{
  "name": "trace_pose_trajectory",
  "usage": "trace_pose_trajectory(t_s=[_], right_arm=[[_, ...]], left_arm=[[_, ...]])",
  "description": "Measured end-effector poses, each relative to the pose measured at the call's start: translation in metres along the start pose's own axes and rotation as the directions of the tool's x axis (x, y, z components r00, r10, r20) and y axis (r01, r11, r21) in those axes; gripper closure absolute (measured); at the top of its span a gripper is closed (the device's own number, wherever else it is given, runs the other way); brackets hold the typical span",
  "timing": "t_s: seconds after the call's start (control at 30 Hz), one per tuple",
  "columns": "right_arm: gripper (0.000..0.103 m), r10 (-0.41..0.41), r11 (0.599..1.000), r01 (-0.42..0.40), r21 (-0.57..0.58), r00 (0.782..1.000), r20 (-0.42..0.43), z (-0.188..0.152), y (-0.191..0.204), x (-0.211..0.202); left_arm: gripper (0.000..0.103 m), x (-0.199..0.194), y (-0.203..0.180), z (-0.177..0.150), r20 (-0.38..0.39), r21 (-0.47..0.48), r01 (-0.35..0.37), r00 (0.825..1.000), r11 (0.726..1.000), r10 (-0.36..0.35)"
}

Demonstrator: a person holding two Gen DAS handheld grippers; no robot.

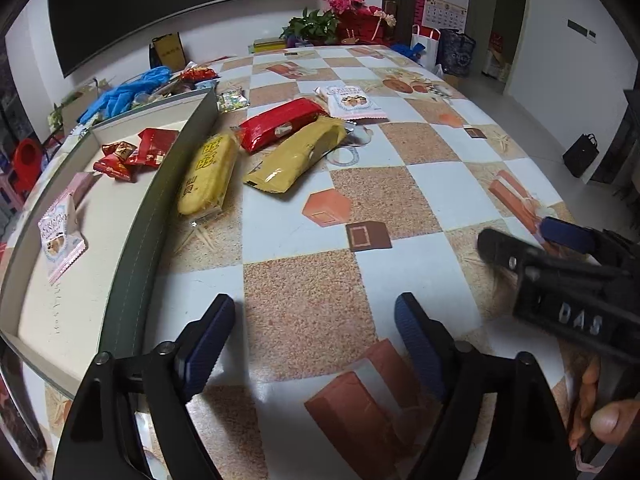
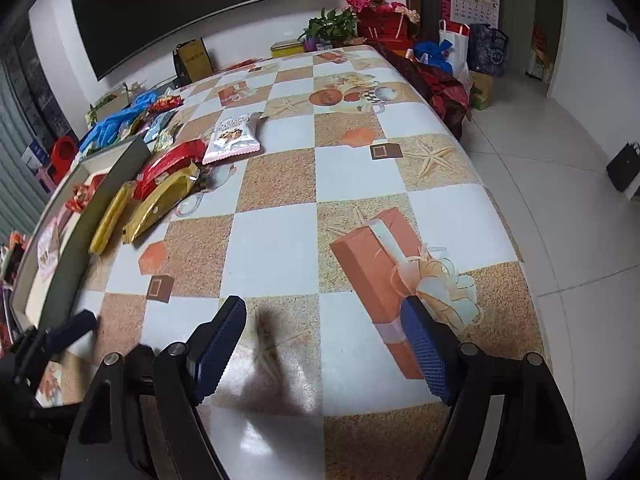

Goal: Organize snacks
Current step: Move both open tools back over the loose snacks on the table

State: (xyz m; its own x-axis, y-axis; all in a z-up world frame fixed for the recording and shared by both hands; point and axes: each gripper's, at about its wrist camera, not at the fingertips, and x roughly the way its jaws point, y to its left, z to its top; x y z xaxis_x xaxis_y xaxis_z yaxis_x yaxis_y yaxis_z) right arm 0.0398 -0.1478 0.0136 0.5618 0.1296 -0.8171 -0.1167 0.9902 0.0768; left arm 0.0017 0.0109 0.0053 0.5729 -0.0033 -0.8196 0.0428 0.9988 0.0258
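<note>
Nearest in the left wrist view, the left tool (image 1: 316,344) hangs over bare worktop (image 1: 308,304) with its ribbed blue pads wide apart and nothing between them. The right tool (image 2: 324,344) is likewise spread and empty above the glossy checked cloth (its pattern of printed gift boxes and starfish could be mistaken for objects).

Farther out, at about 11 o'clock from the left tool, 3 long snack packs lie just outside the wall of the shallow box (image 1: 132,248): a yellow pack (image 1: 206,176) against the wall, a mustard-gold pack (image 1: 298,156) beside it, and a red pack (image 1: 280,122) behind. A pink-edged biscuit pouch (image 1: 352,104) lies beyond them.

Inside the box are 1 matching pouch (image 1: 60,236) and small red sachets (image 1: 132,152).

The next step looks like fetching the yellow pack. Its film is slick and pillow-shaped, so grip across the narrow width at mid-length and lift clear of the wall.
</note>
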Motion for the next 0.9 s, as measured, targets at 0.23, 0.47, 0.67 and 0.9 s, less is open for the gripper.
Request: trace_pose_trajectory(t_s=[0.23, 0.47, 0.67, 0.9], right_arm=[[0.004, -0.022, 0.998, 0.021, -0.051, 1.000, -0.008, -0.005, 0.007, 0.006], [0.001, -0.033, 0.997, 0.032, -0.073, 0.999, -0.018, -0.005, 0.010, 0.009], [0.001, -0.042, 0.996, 0.040, -0.081, 0.999, -0.020, -0.005, 0.012, 0.010], [0.001, -0.050, 0.995, 0.048, -0.082, 0.999, -0.020, -0.004, 0.013, 0.011]], left_arm=[[0.000, 0.001, 0.007, -0.004, 0.025, 0.022, -0.045, 0.999, 0.999, 0.045], [0.000, 0.004, 0.015, -0.005, 0.007, -0.021, -0.001, 1.000, 1.000, 0.001], [0.000, 0.004, 0.015, -0.004, 0.007, -0.021, -0.001, 1.000, 1.000, 0.001], [0.000, 0.004, 0.016, -0.004, 0.007, -0.022, -0.001, 1.000, 1.000, 0.002]])
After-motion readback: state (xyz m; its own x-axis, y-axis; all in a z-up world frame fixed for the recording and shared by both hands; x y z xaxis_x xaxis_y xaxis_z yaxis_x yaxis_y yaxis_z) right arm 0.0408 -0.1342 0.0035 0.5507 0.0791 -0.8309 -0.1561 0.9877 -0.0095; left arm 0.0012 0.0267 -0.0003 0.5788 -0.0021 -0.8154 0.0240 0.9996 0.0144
